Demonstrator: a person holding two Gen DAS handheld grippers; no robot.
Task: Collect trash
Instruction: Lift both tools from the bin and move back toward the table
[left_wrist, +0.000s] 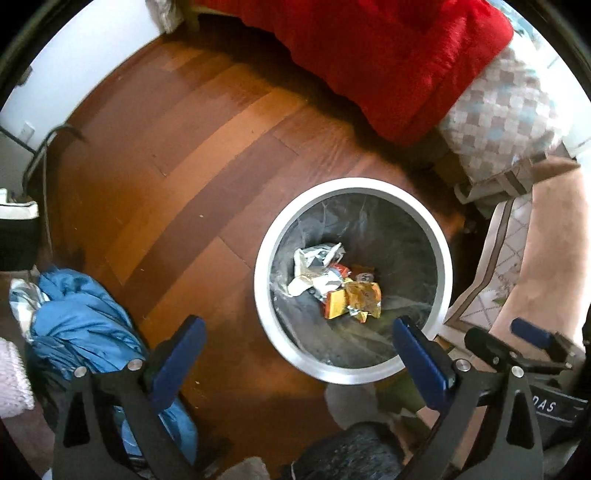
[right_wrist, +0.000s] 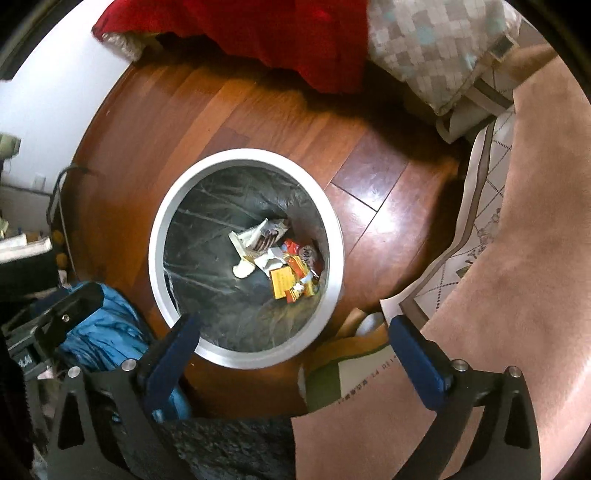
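wrappers (left_wrist: 338, 282) already down in bin (left_wrist: 258, 295); left gripper (left_wrist: 295, 332) and right gripper (right_wrist: 291, 330) wide apart, holding nothing. next: find more trash.

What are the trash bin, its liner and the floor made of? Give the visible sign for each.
Trash bin: probably brushed metal or silver-finished plastic; the rim has a smooth, dull grey sheen.
Liner: thin dark plastic film, crinkled with glossy creases.
Floor: wood or wood-look planks, reddish brown, with visible board seams and a glossy reflection in the right wrist view.
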